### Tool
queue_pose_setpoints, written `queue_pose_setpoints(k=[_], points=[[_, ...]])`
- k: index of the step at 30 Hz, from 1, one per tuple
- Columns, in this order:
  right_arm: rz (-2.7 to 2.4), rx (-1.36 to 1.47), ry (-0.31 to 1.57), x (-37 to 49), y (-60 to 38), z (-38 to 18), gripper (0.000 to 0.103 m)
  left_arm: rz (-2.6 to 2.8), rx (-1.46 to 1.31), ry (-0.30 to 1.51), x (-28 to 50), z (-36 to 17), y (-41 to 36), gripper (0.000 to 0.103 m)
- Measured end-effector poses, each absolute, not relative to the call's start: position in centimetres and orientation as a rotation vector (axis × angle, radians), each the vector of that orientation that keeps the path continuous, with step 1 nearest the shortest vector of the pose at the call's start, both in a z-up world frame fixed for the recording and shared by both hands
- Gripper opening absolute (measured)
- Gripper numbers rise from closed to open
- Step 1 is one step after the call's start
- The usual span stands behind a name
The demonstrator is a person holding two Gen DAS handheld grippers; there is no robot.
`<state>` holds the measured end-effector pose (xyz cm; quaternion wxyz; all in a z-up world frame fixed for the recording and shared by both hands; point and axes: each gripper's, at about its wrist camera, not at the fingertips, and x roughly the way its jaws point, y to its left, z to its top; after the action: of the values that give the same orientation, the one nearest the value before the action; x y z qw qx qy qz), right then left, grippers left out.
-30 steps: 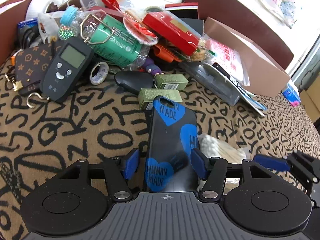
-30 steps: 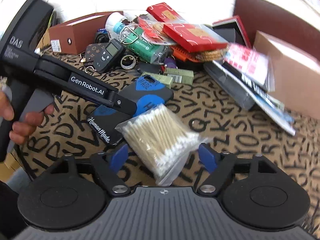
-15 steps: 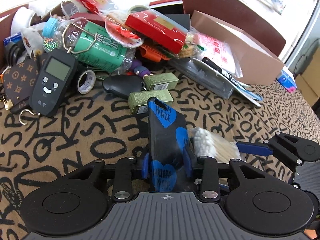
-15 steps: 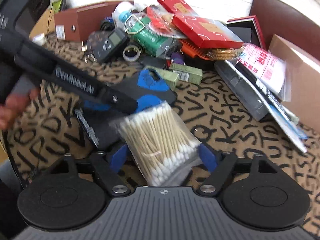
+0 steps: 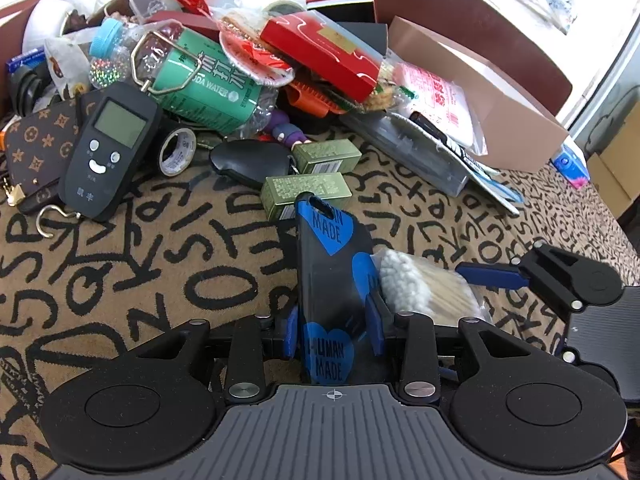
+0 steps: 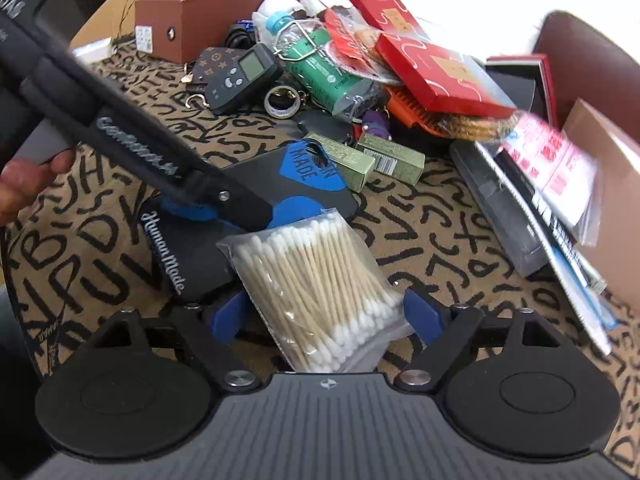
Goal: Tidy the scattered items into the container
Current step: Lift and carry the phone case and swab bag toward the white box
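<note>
My left gripper (image 5: pixel 332 330) is shut on a black phone case with blue hearts (image 5: pixel 326 276), tilted on its edge over the patterned cloth. The case also shows in the right wrist view (image 6: pixel 276 188) with the left gripper's finger (image 6: pixel 224 200) clamped on it. My right gripper (image 6: pixel 326 314) is open around a clear bag of cotton swabs (image 6: pixel 320 284), its pads beside the bag, not pressing it. The bag also shows in the left wrist view (image 5: pixel 420 288), right of the case. A brown cardboard box (image 5: pixel 492 108) stands at the back right.
A pile lies behind: a black handheld scale (image 5: pixel 108 148), a green soda bottle (image 5: pixel 204 84), red boxes (image 5: pixel 328 52), two green boxes (image 5: pixel 308 192), a tape roll (image 5: pixel 176 152), a monogram wallet (image 5: pixel 36 148), a grey case (image 6: pixel 500 204). A brown box (image 6: pixel 188 16) stands far left.
My left gripper has closed on the phone case and tipped it up on its edge. My right gripper has moved in around the swab bag and stays open.
</note>
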<state>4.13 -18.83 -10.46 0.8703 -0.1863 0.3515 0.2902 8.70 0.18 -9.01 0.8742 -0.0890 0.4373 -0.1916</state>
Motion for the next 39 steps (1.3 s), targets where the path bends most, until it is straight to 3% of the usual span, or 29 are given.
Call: queue_pose_setpoints(k=[1,2,5,9,12,14,16,17,20,25,39], points=[[0.601,-0.369,0.748,4.3,-19.0,-10.5,0.086,-0.401,-0.183,0.912,8.6,-9.0,0.2,0.033],[0.588,-0.354,0.762,4.3,-19.2,-10.5,0.075,-0.402,-0.179,0.911,8.6,-9.0,0.2,0.033],[0.540,-0.344,0.812,4.1,-19.6,-9.8,0.065,-0.406,-0.177,0.911,8.5,-8.9,0.2,0.033],[0.535,-0.356,0.846,3.3,-19.7,-9.3,0.065,-0.406,-0.174,0.908,8.5,-8.9,0.2,0.033],[0.562,-0.367,0.823,3.2,-19.5,-9.4,0.078,-0.406,-0.173,0.906,8.5,-9.0,0.1,0.039],[0.545,-0.372,0.810,3.4,-19.3,-9.7,0.078,-0.405,-0.182,0.907,8.5,-9.0,0.1,0.046],[0.541,-0.360,0.807,3.7,-19.1,-9.9,0.076,-0.405,-0.182,0.908,8.4,-9.1,-0.1,0.046],[0.536,-0.347,0.805,3.8,-19.2,-9.9,0.071,-0.403,-0.175,0.906,8.4,-9.1,-0.2,0.034],[0.515,-0.312,0.805,4.1,-19.4,-9.9,0.060,-0.401,-0.158,0.897,8.2,-8.7,-0.8,0.029],[0.499,-0.259,0.808,3.9,-20.2,-9.1,0.037,-0.440,-0.199,0.861,7.7,-7.1,-1.3,0.005],[0.465,-0.152,0.702,3.0,-23.4,-3.8,0.034,-0.505,-0.114,0.722,7.2,-1.2,-5.0,0.003]])
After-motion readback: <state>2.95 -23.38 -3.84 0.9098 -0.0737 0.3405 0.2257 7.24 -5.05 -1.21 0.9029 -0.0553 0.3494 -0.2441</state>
